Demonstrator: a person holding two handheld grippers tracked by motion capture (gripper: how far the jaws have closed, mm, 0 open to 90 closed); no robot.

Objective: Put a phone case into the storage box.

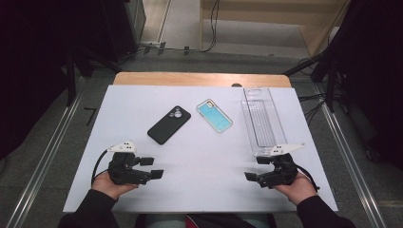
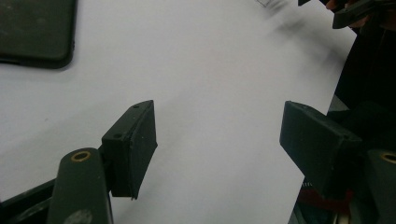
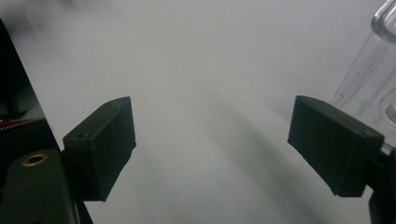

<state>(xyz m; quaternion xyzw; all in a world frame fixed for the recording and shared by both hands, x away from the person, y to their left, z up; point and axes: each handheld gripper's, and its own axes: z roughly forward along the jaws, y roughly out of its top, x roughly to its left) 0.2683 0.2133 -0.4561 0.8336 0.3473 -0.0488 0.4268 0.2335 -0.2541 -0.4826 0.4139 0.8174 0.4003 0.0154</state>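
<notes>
Left gripper (image 1: 153, 167) held low over white sheet (image 1: 204, 161), jaws wide apart, nothing between, pointing inward toward right gripper (image 1: 254, 167). Right gripper likewise spread wide and empty, pointing back at left one, well apart from it. Black phone (image 1: 169, 124) lying flat, camera side up, ahead of left gripper and a bit inward; corner seen at upper left in left gripper view (image 2: 37, 30). Blue case (image 1: 214, 115) flat farther ahead, between the two grippers' lines, just beside phone, not touching. Clear tray (image 1: 263, 121) lengthwise straight ahead of right gripper, near end just beside it; edge visible behind one jaw in right gripper view (image 3: 369, 70).
</notes>
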